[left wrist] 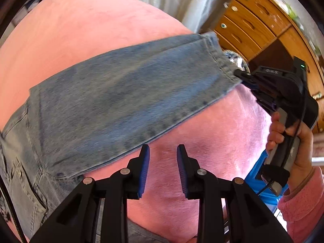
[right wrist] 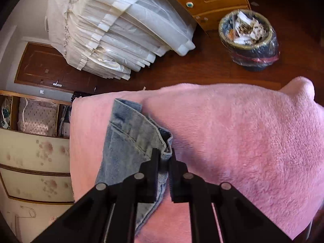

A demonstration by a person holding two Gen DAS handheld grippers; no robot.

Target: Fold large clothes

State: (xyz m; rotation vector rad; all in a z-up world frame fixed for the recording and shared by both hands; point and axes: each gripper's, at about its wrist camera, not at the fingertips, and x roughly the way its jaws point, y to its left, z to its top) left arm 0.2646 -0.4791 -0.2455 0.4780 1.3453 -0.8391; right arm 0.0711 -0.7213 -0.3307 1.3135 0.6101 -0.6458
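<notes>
Your jeans [left wrist: 121, 93] run off the left wrist view's lower left edge, so you cannot see the waist end whole, and the denim there is smeared by blur. In the right wrist view the black linkages cover the near part of the leg, and only the hem end of the jeans [right wrist: 129, 139] shows.

The jeans lie on the pink blanket [left wrist: 81, 30], one leg stretched across it toward the wooden drawers [left wrist: 249, 20].

Your right hand [left wrist: 291, 141], in a pink sleeve [left wrist: 303, 200], grips its handle off the hem end of the jeans, tilting the tool down at the blanket. Your left hand is not visible.

The right gripper [right wrist: 164, 151] is nearly closed, its pads pinching the hem corner of the jeans. No earlier picture shows its motion.

The left gripper [left wrist: 163, 147] stands narrowly parted over bare blanket just beside the jeans' near edge, with nothing between its blue pads [left wrist: 144, 172].
</notes>
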